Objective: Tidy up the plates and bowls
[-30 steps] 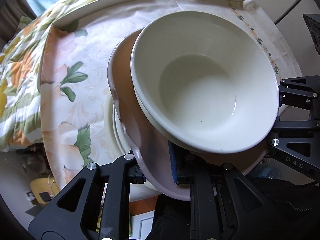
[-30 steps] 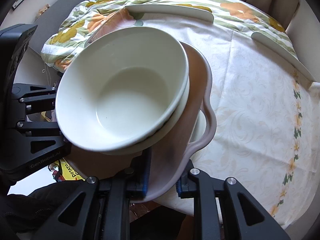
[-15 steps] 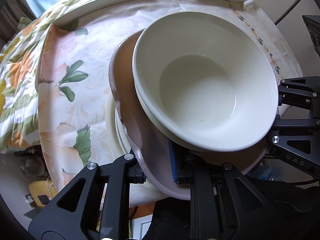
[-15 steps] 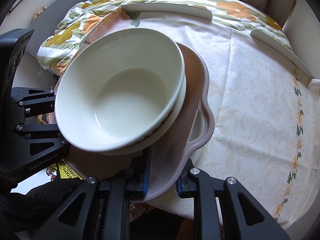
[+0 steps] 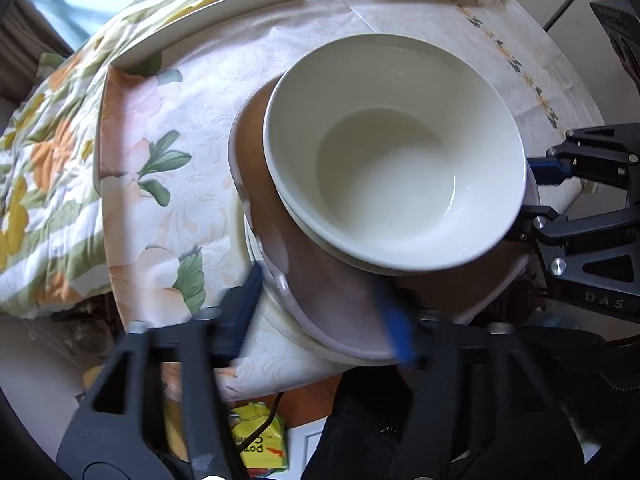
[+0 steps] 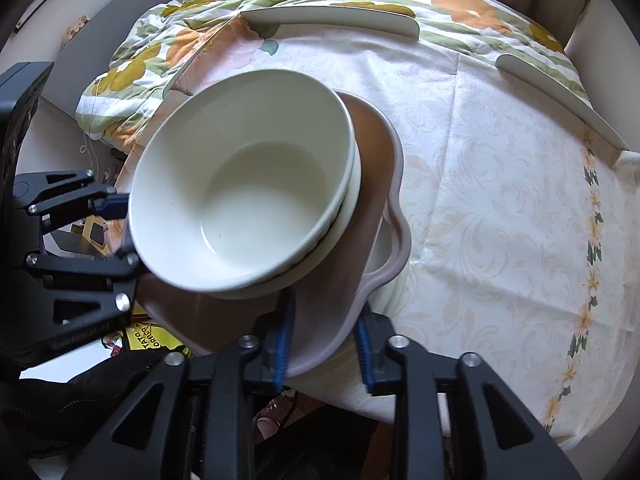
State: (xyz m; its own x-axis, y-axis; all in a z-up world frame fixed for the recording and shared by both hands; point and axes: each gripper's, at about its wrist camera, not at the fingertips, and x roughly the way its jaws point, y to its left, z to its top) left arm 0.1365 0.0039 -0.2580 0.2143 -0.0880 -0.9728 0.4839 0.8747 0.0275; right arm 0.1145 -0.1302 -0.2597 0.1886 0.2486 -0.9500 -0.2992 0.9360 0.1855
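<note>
A cream bowl (image 5: pixel 394 152) sits nested in a second bowl on a brown scalloped plate (image 5: pixel 320 296), which rests on a white plate (image 5: pixel 280 320) on the round table. The same cream bowl (image 6: pixel 244 208) and brown scalloped plate (image 6: pixel 332 292) show in the right wrist view. My left gripper (image 5: pixel 320 320) is open, its jaws spread wide on either side of the plate's near rim. My right gripper (image 6: pixel 324 336) also stands open, its blue pads (image 6: pixel 282 340) just clear of the brown plate's edge.
The table wears a cream floral tablecloth (image 6: pixel 500 200) with white edge guards (image 6: pixel 332 20) at its far rim. A floral quilt (image 5: pixel 36 160) lies beyond the table. A yellow packet (image 5: pixel 260 444) lies on the floor below the near edge.
Both grippers have opened and let go of the brown plate. The stack has come down onto the white plate on the table, and both grippers have drawn back a little.
</note>
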